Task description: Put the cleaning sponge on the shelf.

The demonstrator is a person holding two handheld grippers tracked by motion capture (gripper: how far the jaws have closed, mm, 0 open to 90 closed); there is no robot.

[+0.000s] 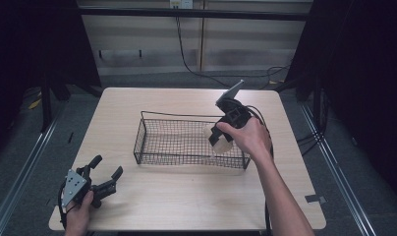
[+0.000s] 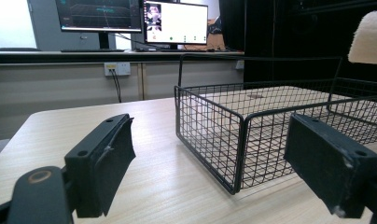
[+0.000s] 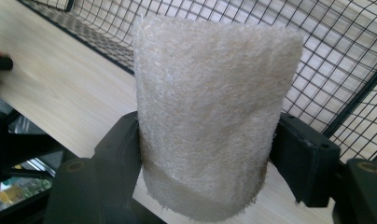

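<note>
A black wire basket [image 1: 183,116] stands in the middle of the wooden table [image 1: 186,196]. My right gripper [image 1: 218,140] hangs over the basket's right end, shut on a beige, rough, roll-shaped sponge [image 1: 224,144]. In the right gripper view the sponge [image 3: 210,107] stands upright between the two black pads [image 3: 119,149] of the right gripper [image 3: 210,158], with the basket mesh [image 3: 326,60] behind it. My left gripper [image 1: 107,166] rests near the table's front left corner, open and empty. The left gripper view has its jaws wide apart, facing the basket [image 2: 210,140], with the sponge [image 2: 371,37] at upper right.
The table's front edge lies just below the left hand. A black cable [image 1: 265,123] trails from the right gripper over the table's right side. Monitors [image 2: 177,21] and a wall socket [image 2: 116,68] are beyond the table's far edge.
</note>
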